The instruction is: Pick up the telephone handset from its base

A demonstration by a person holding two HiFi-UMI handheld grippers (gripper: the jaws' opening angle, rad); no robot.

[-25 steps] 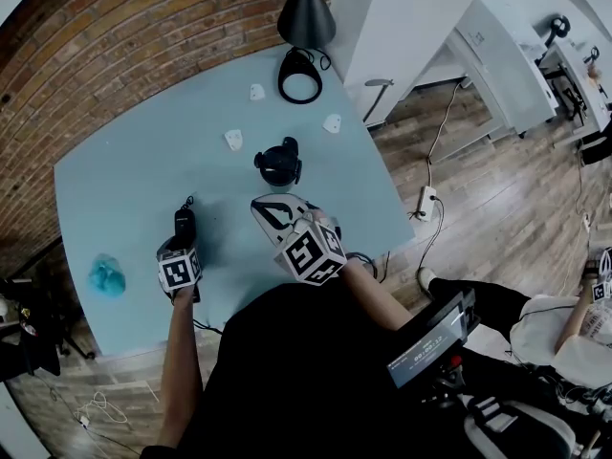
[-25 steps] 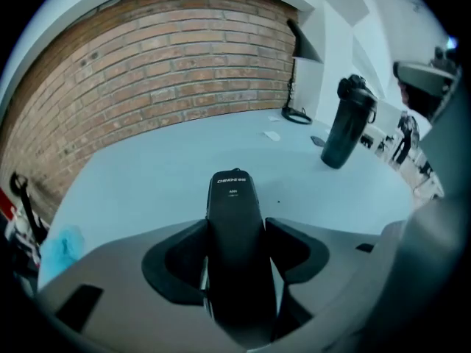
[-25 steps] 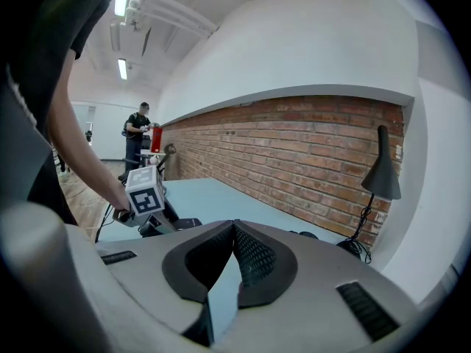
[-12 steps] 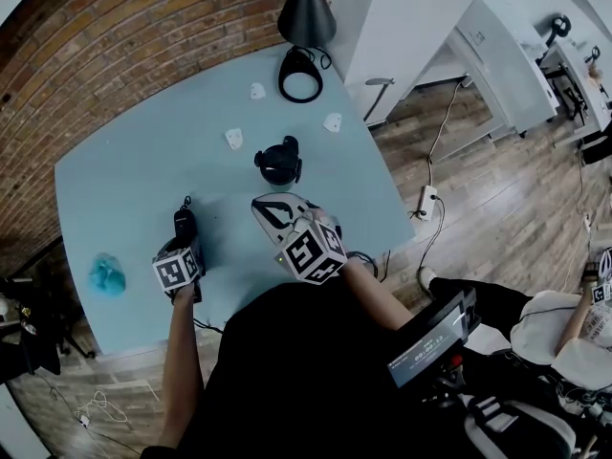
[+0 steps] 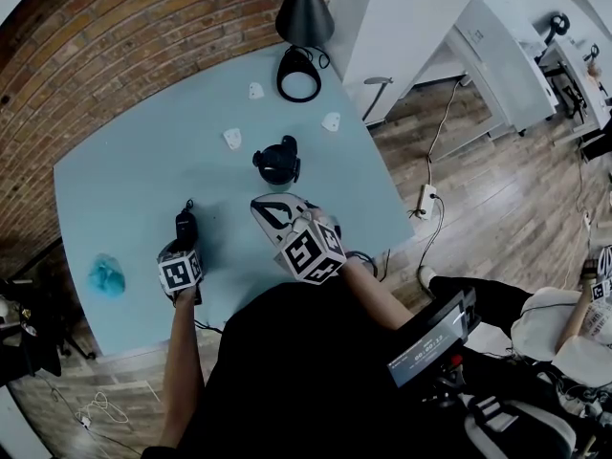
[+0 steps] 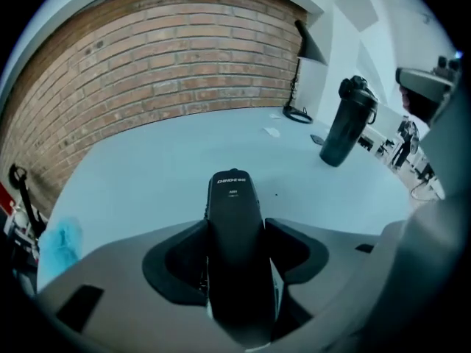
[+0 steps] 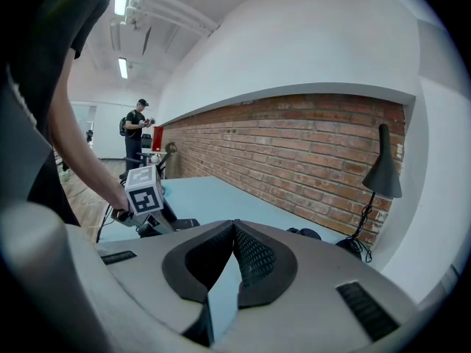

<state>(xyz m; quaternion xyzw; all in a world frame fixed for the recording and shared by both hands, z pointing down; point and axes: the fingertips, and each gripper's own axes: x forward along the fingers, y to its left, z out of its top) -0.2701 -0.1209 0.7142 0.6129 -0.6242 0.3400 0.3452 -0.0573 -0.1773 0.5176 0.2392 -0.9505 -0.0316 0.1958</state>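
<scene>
Tabletop (image 5: 124,180): left gripper view alone shows tongs (image 6: 235,225) clamping handset (image 6: 234,193).

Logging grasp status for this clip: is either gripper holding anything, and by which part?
The left gripper holds the telephone handset, jaws closed across its mid-body, printed end sticking out ahead. The right gripper is shut and empty.

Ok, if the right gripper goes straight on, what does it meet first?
Most likely the table top: the right gripper points slightly downward across it, with the brick wall beyond. Depth is unclear.
</scene>
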